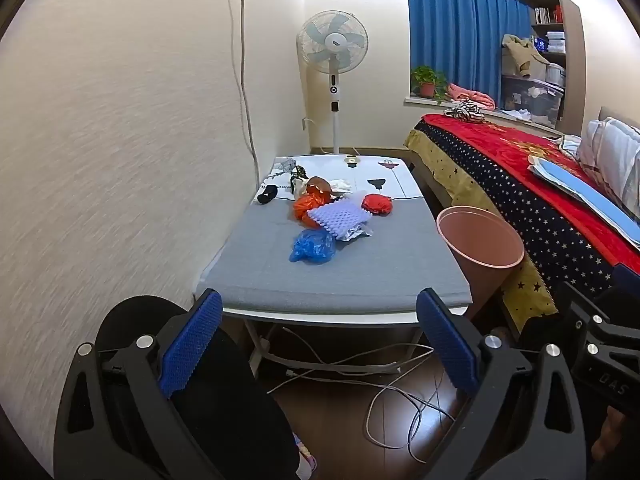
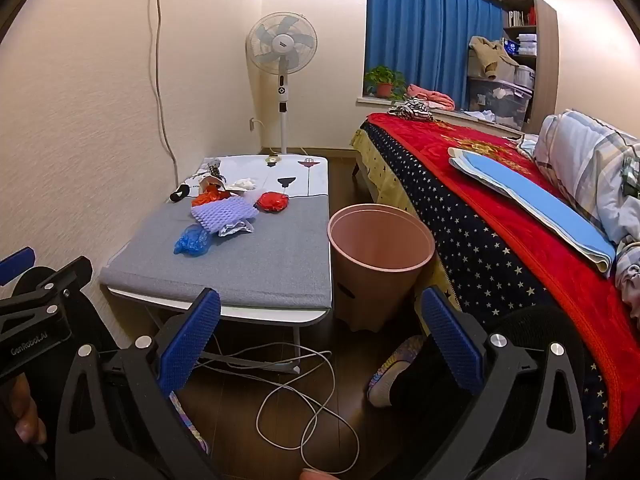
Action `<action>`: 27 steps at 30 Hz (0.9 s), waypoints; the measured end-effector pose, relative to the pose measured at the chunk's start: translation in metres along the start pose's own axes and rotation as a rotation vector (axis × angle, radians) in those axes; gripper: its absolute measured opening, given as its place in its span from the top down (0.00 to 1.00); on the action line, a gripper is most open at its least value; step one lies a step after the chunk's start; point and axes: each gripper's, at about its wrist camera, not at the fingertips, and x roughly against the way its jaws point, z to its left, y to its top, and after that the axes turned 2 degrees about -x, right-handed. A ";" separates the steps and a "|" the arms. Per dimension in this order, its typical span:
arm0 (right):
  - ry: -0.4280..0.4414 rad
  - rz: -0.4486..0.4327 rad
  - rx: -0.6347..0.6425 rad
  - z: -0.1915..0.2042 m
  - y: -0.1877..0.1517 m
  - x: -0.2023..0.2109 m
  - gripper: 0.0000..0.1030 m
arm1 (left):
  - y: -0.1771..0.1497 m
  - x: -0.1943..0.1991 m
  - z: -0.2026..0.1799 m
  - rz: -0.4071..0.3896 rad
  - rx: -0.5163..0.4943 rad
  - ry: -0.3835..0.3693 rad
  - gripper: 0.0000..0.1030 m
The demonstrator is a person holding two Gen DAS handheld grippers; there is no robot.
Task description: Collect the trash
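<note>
Trash lies in a heap on the low table [image 1: 360, 280] [image 2: 260, 276]: a crumpled blue bag [image 1: 313, 246] [image 2: 192, 241], a purple foam net [image 1: 341, 216] [image 2: 222, 213], an orange bag [image 1: 307, 203] [image 2: 206, 198], a red bag [image 1: 377, 203] [image 2: 273, 201], and silver foil [image 1: 356, 232] [image 2: 236, 227]. A pink bin [image 1: 480, 248] [image 2: 380, 256] stands on the floor between table and bed. My left gripper [image 1: 320, 340] is open and empty, short of the table's near edge. My right gripper [image 2: 320, 340] is open and empty too, above the floor.
A bed with a red blanket [image 1: 540, 184] [image 2: 500, 216] runs along the right. A standing fan [image 1: 333, 52] [image 2: 282, 48] is behind the table. White cables [image 1: 392, 384] [image 2: 296, 392] coil on the floor. A person's slippered foot [image 2: 392, 368] rests near the bin.
</note>
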 end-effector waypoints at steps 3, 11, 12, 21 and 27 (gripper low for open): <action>0.002 0.003 -0.003 -0.001 0.000 0.000 0.05 | 0.000 0.000 0.000 -0.001 0.003 -0.001 0.08; 0.003 0.003 -0.005 -0.002 -0.001 0.001 0.05 | 0.000 0.000 0.000 -0.002 0.003 -0.001 0.08; 0.004 0.004 -0.005 -0.002 -0.001 0.001 0.05 | 0.000 0.000 0.000 -0.003 0.003 0.000 0.08; 0.003 0.004 -0.004 -0.001 -0.001 0.001 0.05 | 0.000 0.000 0.000 -0.002 0.005 -0.002 0.08; 0.003 0.005 -0.004 -0.002 -0.002 0.001 0.05 | 0.000 0.000 0.000 -0.002 0.006 -0.003 0.08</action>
